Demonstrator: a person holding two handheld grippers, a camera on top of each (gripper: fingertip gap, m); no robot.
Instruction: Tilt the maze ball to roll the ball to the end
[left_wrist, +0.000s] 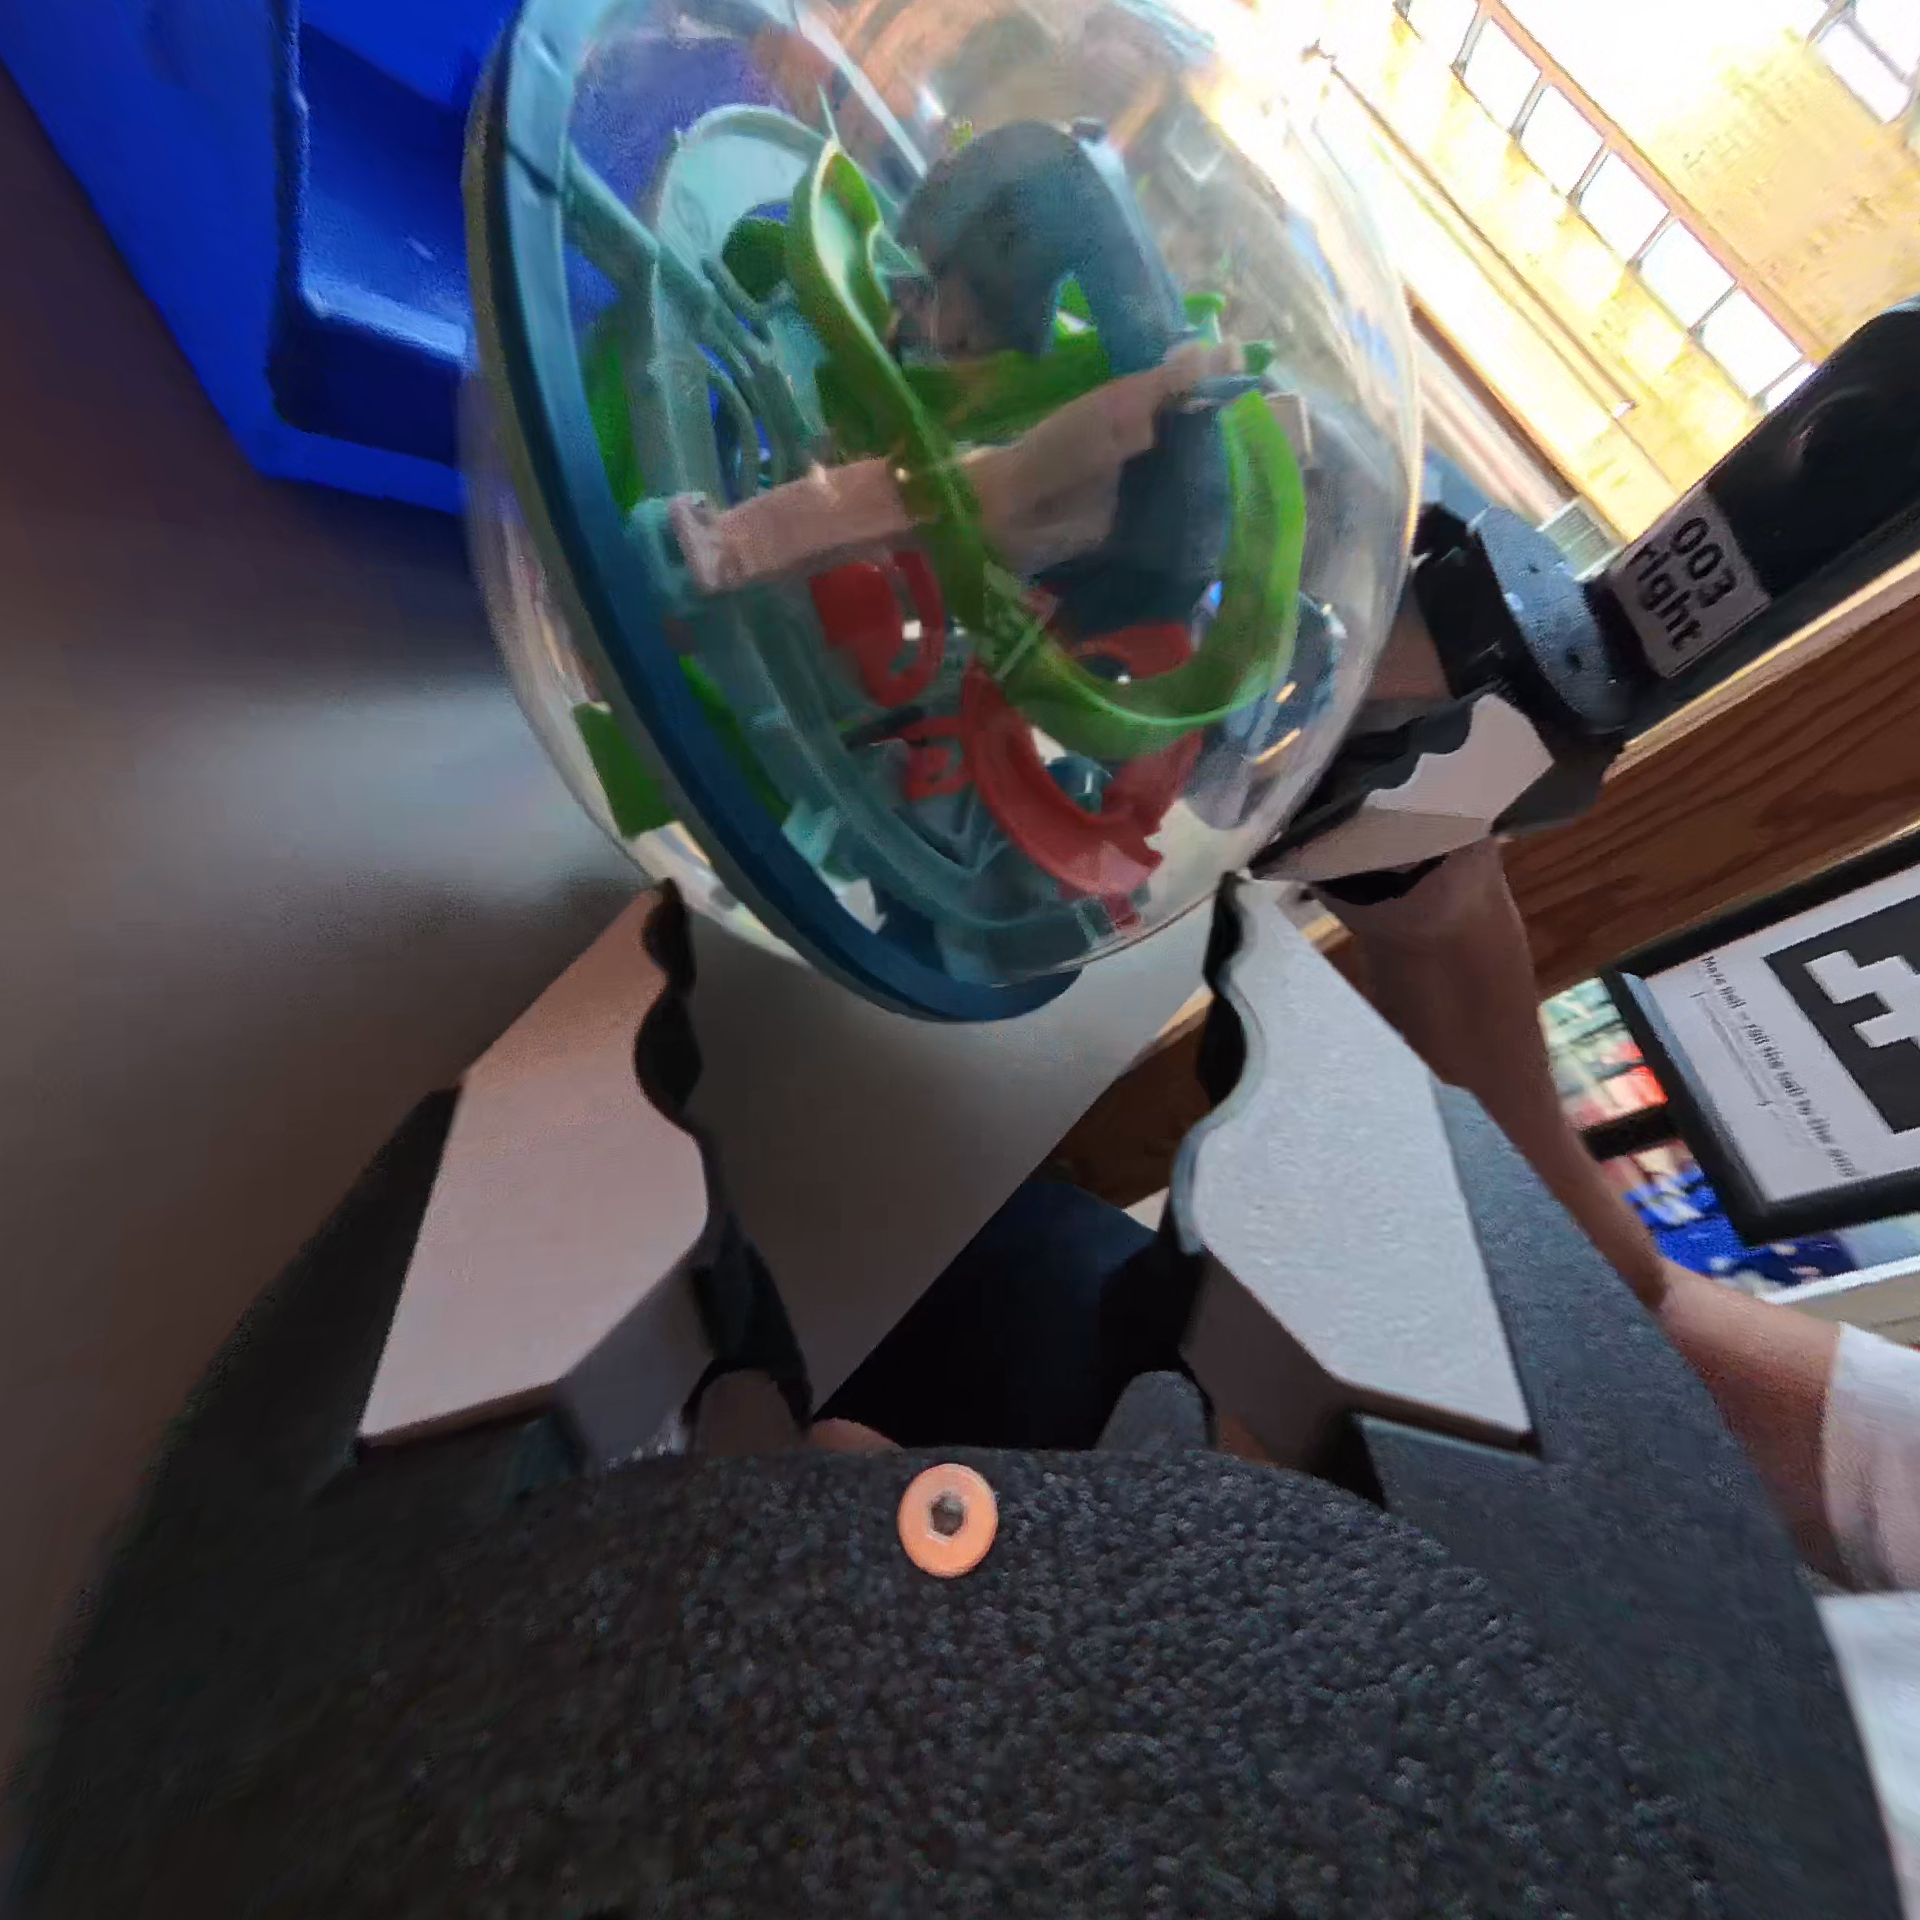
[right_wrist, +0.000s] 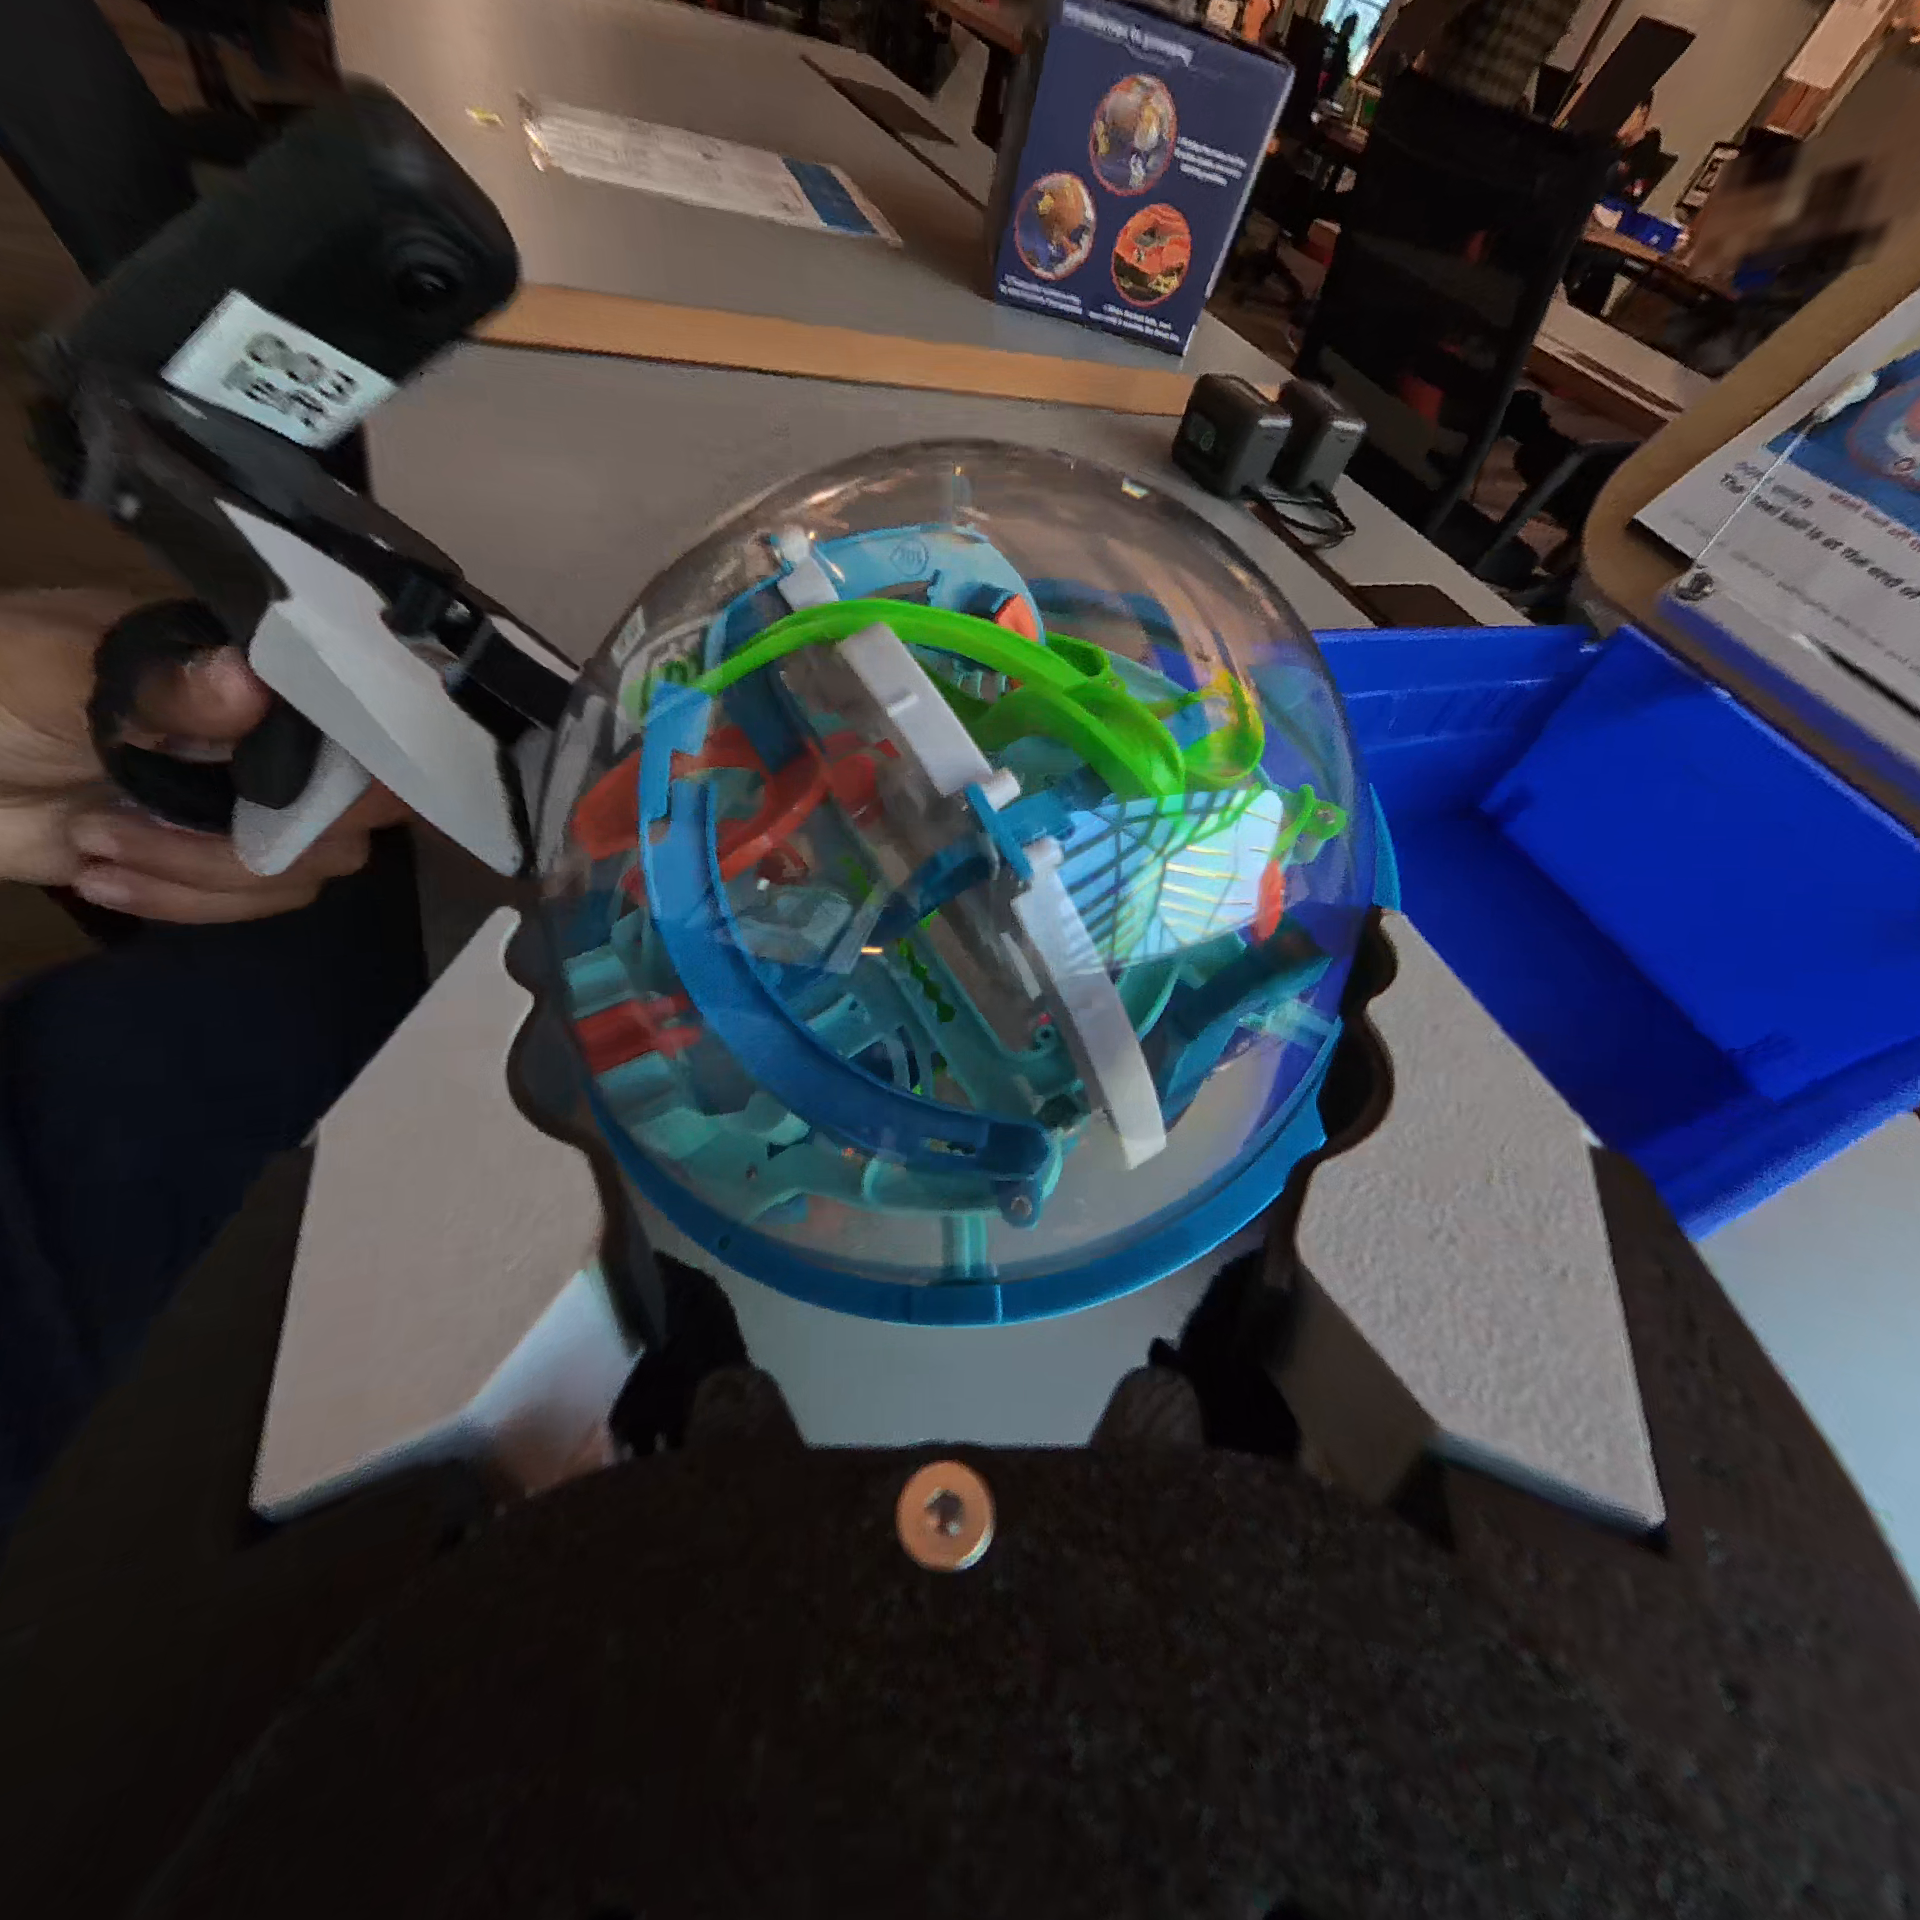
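Since the maze ball (right_wrist: 951, 883) is a clear sphere with a blue band round the middle, you can see right through to the green, red, teal and white tracks tangled inside. It's up off the grey table (right_wrist: 644, 457), clamped in the right gripper (right_wrist: 951, 966), jaws spread wide with both pads pressed on its sides. The left gripper (left_wrist: 951, 904) is open, fingertips right at the shell's underside, can't tell if they touch. The little ball inside is too blurry to find. Nearby: a blue bin (right_wrist: 1662, 883), a dark printed box (right_wrist: 1132, 177), and a framed card (left_wrist: 1787, 1060).
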